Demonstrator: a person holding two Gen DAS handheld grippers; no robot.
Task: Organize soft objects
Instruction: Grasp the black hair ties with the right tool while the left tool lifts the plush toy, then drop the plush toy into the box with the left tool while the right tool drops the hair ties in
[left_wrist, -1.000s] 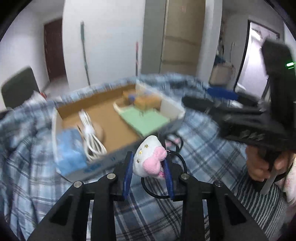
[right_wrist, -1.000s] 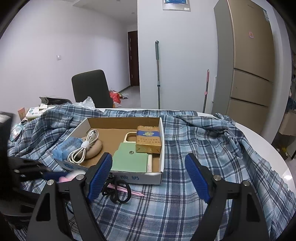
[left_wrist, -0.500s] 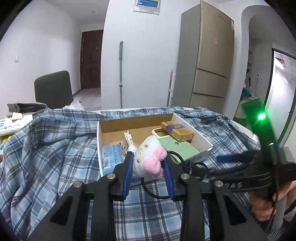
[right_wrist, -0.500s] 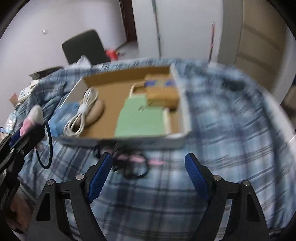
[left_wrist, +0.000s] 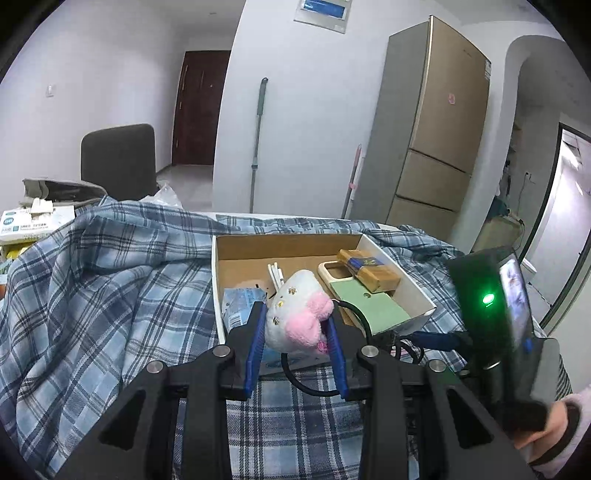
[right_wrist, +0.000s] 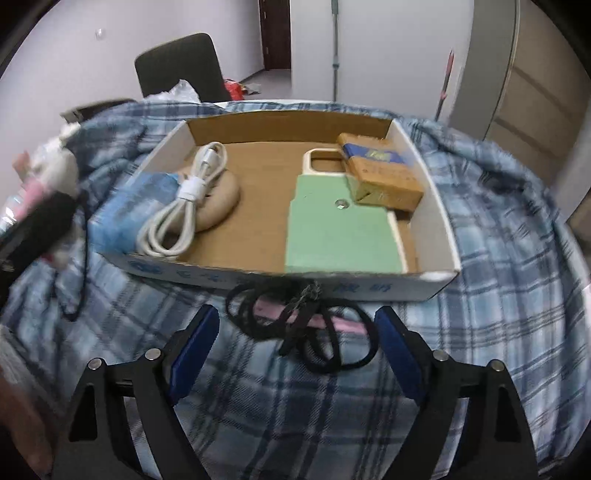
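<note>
My left gripper (left_wrist: 295, 332) is shut on a small white plush toy (left_wrist: 295, 321) with a pink bow and a black cord loop, held in the air in front of the cardboard box (left_wrist: 236, 280). The toy shows blurred at the far left of the right wrist view (right_wrist: 55, 173). My right gripper (right_wrist: 295, 343) is open and empty, low over the plaid cloth (right_wrist: 498, 258), just short of a tangle of black elastic bands (right_wrist: 306, 328) on a pink item beside the box front wall (right_wrist: 258, 278).
The box holds a white cable (right_wrist: 184, 199) on a tan pad, a blue tissue pack (right_wrist: 125, 210), a green card (right_wrist: 336, 232), a phone case (right_wrist: 321, 162) and a tan packet (right_wrist: 376, 170). A dark chair (left_wrist: 118, 162) and a fridge (left_wrist: 436, 122) stand behind the table.
The left gripper with the toy has risen and swung to face the box squarely. The right gripper has dropped and moved forward towards the black bands by the box.
</note>
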